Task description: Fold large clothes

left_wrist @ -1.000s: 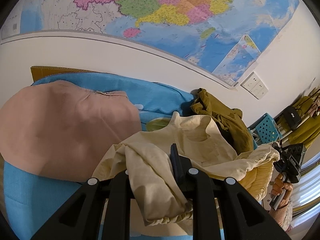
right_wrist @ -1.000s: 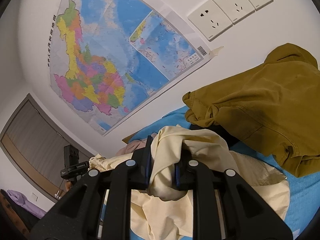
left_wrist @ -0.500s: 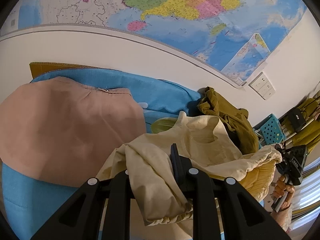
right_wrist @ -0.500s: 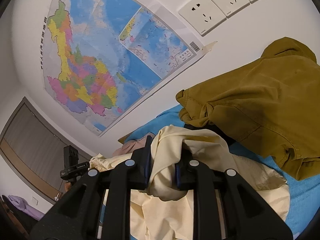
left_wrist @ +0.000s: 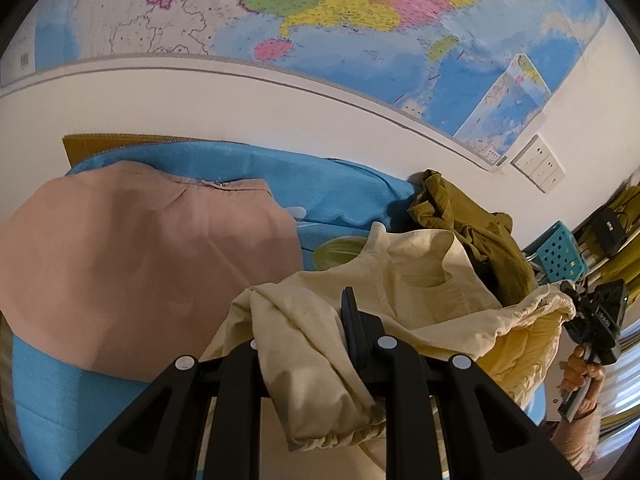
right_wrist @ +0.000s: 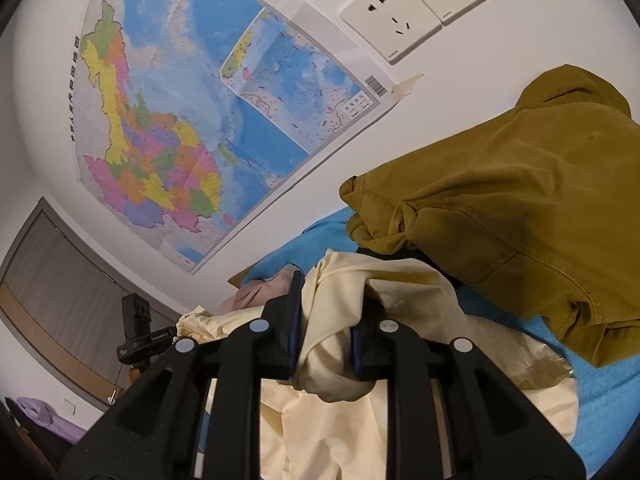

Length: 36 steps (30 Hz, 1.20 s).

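A cream garment (left_wrist: pixel 420 280) hangs stretched between both grippers above the blue bed cover (left_wrist: pixel 340 184). My left gripper (left_wrist: pixel 304 328) is shut on one bunched edge of it, and cloth drapes over and hides the left finger. My right gripper (right_wrist: pixel 326 320) is shut on another fold of the cream garment (right_wrist: pixel 384 280), which bulges between its pads. In the left wrist view the right gripper (left_wrist: pixel 596 320) and the hand (left_wrist: pixel 580 368) holding it show at the far right. The right wrist view has the left gripper (right_wrist: pixel 136 332) at its far left.
A pink garment (left_wrist: pixel 140 272) lies spread flat on the bed at left. An olive garment (right_wrist: pixel 520 220) sits crumpled against the wall, close behind the cream one. A map (right_wrist: pixel 180 120) and wall sockets (right_wrist: pixel 400 20) are on the wall. A blue basket (left_wrist: pixel 560 256) stands at right.
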Motion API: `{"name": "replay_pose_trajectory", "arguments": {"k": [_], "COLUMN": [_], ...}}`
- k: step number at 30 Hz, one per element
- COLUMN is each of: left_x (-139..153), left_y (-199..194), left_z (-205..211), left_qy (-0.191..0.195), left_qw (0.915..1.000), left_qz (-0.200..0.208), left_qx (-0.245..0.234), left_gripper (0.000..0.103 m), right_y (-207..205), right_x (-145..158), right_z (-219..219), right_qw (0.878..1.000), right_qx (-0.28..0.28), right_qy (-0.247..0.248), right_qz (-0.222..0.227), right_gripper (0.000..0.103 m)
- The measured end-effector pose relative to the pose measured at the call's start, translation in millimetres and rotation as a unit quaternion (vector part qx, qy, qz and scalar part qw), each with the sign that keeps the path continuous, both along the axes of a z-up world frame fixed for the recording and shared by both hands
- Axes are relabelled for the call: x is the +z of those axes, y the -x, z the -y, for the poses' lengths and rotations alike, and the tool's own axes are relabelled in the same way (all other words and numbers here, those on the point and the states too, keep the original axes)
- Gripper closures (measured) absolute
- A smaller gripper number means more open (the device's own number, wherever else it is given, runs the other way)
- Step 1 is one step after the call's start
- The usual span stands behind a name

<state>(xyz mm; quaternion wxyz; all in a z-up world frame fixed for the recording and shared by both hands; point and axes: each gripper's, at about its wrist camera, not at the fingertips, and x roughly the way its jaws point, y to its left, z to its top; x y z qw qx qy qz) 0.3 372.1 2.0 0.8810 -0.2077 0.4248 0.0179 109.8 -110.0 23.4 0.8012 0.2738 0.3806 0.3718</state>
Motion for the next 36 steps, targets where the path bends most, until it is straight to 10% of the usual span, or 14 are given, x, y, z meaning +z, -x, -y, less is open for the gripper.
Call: {"name": "replay_pose_trajectory", "arguments": {"k": [27, 36], "left_x": [-18, -33], "left_y": [-19, -34], "left_z": [2, -7], "left_qy": [-0.023, -0.008], "left_qw": [0.9996, 0.9992], "left_qz": [-0.018, -0.036], "left_qx": [0.009, 0.018], "left_gripper": [0.084, 0.084], "right_y": [-19, -2], "right_x": [-16, 7], "right_z": [-10, -14], "right_qw": [0.999, 0.999], "right_qx": [-0.01, 0.0], "right_qy": [0.031, 0.041], "right_qz": [-0.029, -0.002], "right_gripper": [0.078, 0.044]}}
